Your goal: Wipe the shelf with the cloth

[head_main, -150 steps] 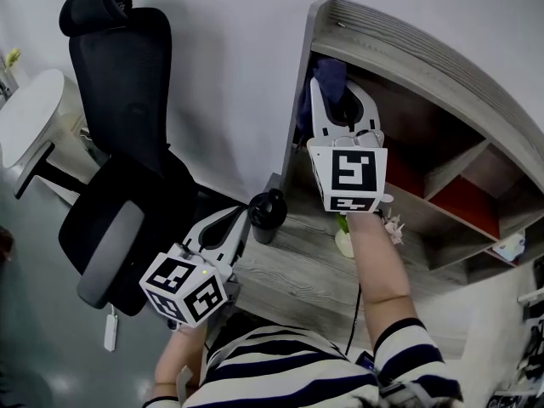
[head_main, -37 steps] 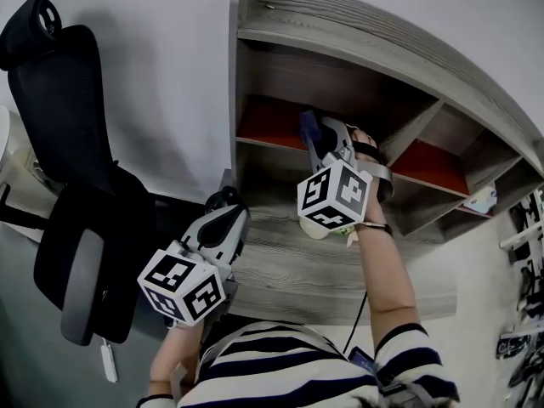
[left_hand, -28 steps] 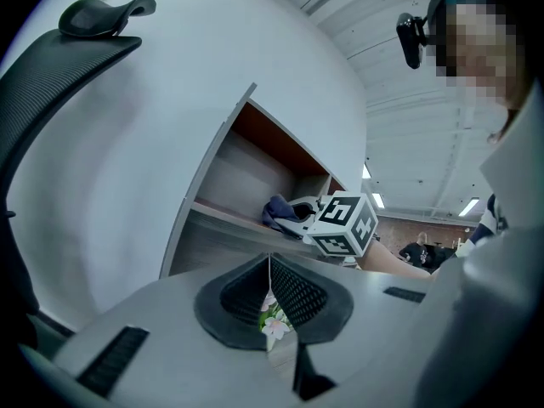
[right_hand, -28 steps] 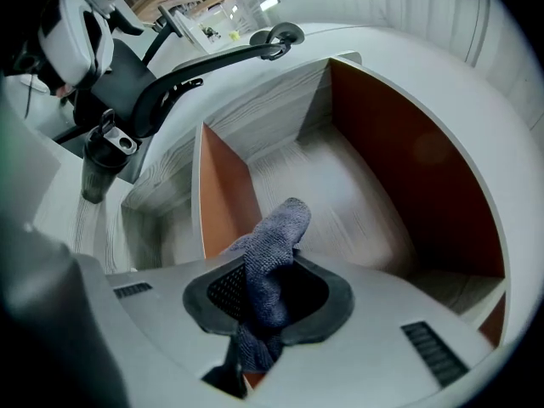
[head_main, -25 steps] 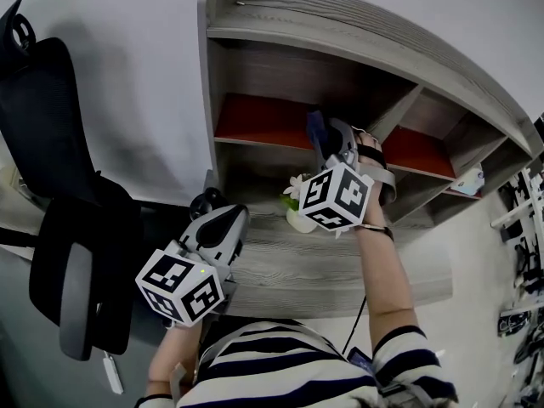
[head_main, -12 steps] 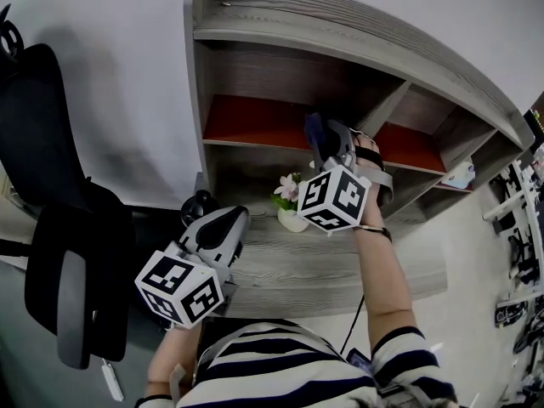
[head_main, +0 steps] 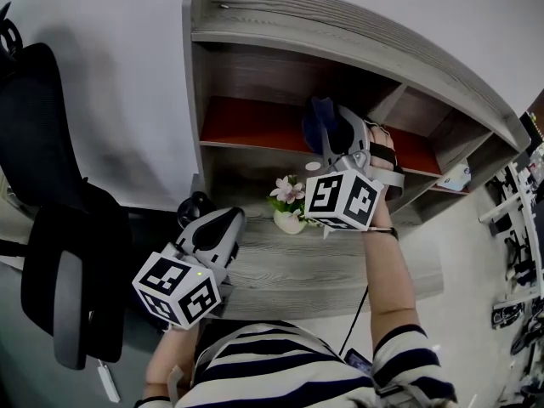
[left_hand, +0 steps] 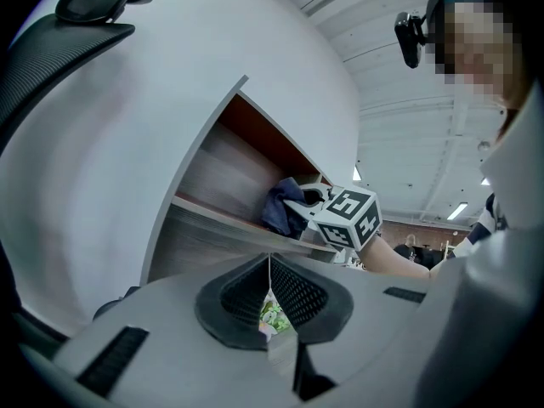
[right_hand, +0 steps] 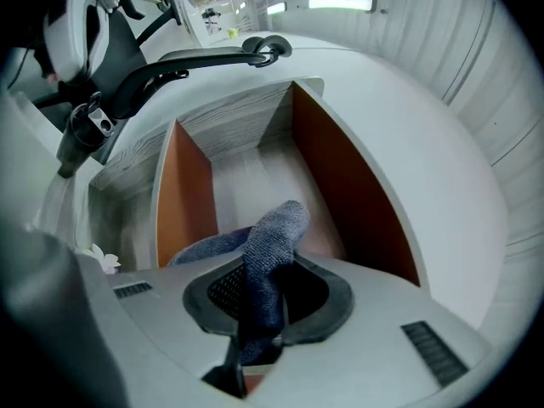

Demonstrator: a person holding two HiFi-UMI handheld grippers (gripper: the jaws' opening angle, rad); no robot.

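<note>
Right gripper [head_main: 330, 134] is at upper centre of the head view, reaching into the wide left compartment of the grey wood-grain shelf [head_main: 255, 62]. Its jaws are clamped on the dark blue cloth [head_main: 319, 113]. In the right gripper view the cloth [right_hand: 270, 240] bunches up ahead of the jaws. Whether it presses on the orange board cannot be told.

Left gripper [head_main: 214, 228] is at lower left with its jaws together on nothing, well apart from the shelf.

Nearby: a small white pot of pink flowers [head_main: 289, 209] sits on the desk [head_main: 297, 270] just below the right gripper. A black round-topped object [head_main: 194, 209] is at the desk's left end and a black office chair [head_main: 64, 228] at the left edge. A pale small box [head_main: 456, 177] is in a far-right compartment. Nothing blocks the compartment.

Versus 0.5 s ago: the right gripper is slightly higher and further right, and the left is unchanged. Versus 6.0 s ago: the shelf has shifted from right of frame to centre.

Room: white wall, grey floor.
</note>
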